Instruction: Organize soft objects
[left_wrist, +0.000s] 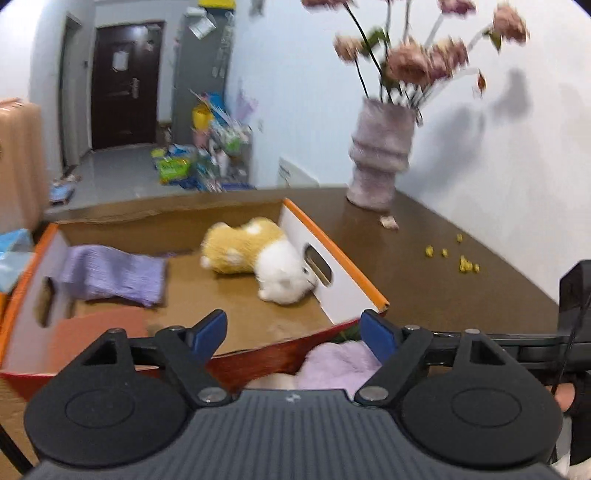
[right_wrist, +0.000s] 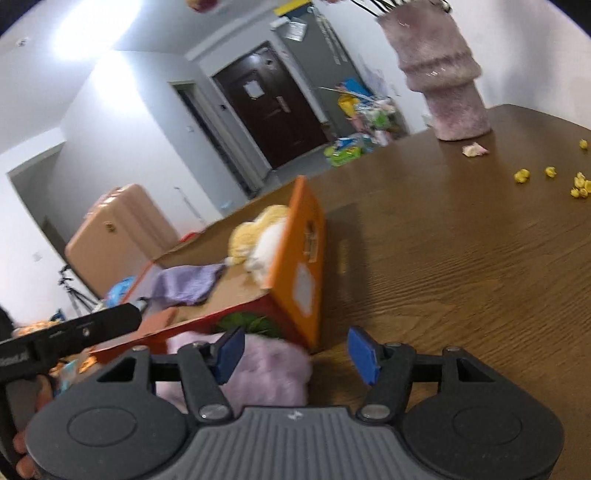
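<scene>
An open cardboard box (left_wrist: 343, 273) with orange rims stands on the brown table. Inside lie a yellow-and-white plush toy (left_wrist: 255, 254) against the right wall and a purple knitted cloth (left_wrist: 114, 275) at the left. A lilac fluffy item (left_wrist: 340, 363) lies on the table just outside the box's near wall. My left gripper (left_wrist: 295, 336) is open and empty above the near wall. My right gripper (right_wrist: 297, 354) is open and empty, its left finger over the lilac fluffy item (right_wrist: 266, 373), beside the box (right_wrist: 299, 258). The plush toy (right_wrist: 258, 240) and cloth (right_wrist: 188, 284) show there too.
A fuzzy pink vase (left_wrist: 380, 158) with dried flowers stands at the table's far side by the wall. Small yellow bits (left_wrist: 461, 260) and a pale scrap (left_wrist: 388, 221) lie on the table (right_wrist: 461, 277) right of the box. A tan suitcase (right_wrist: 118, 229) stands beyond.
</scene>
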